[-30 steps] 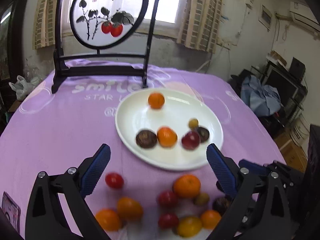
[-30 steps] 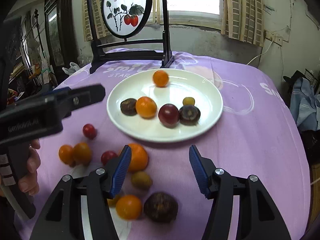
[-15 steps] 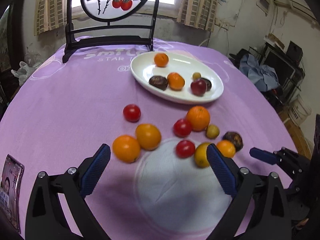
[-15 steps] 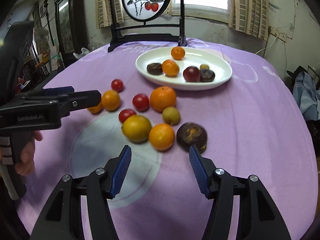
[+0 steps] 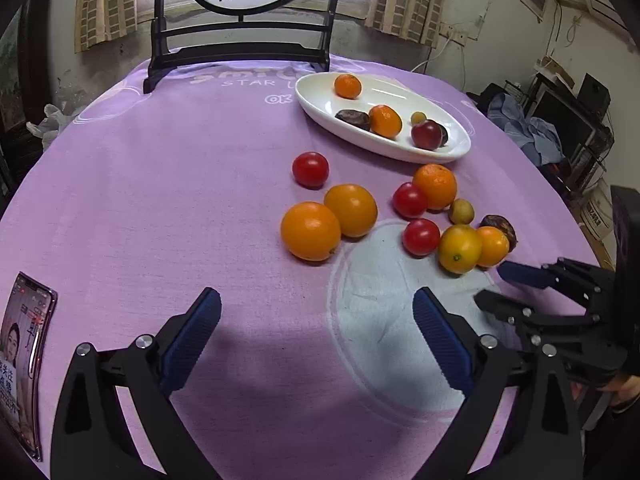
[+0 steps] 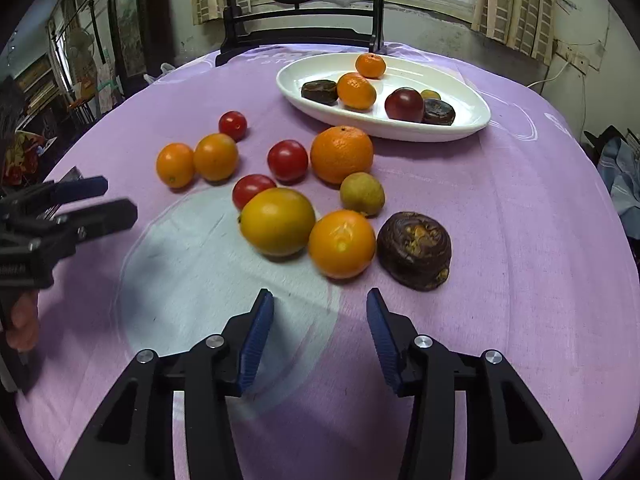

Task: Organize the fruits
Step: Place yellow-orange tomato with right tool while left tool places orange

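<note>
Task status: partly complete, judged from the layout. The white oval plate (image 6: 476, 120) at the far side of the purple tablecloth (image 5: 160, 200) holds six fruits: two small oranges, one dark red plum-like fruit, two dark brown wrinkled fruits and one small yellow-green fruit. Eleven fruits lie loose on the cloth nearer the grippers: a large mandarin (image 6: 341, 154), three cherry tomatoes, a pair of orange fruits (image 5: 328, 220) touching each other, a yellow-orange fruit (image 6: 278, 221), a small orange (image 6: 342, 243) touching it, a yellow-green fruit (image 6: 362, 194) and a dark brown wrinkled fruit (image 6: 414, 250). The left gripper (image 5: 316, 336) has its jaws spread wide with nothing between them. The right gripper (image 6: 320, 334) is closing its jaws, nothing between them; the small orange sits just ahead. Legible writing: "STAR" and part of "smile" printed on the cloth near the black screen stand (image 5: 240, 52). A phone (image 5: 24, 360) at the left edge shows characters too small to read.
</note>
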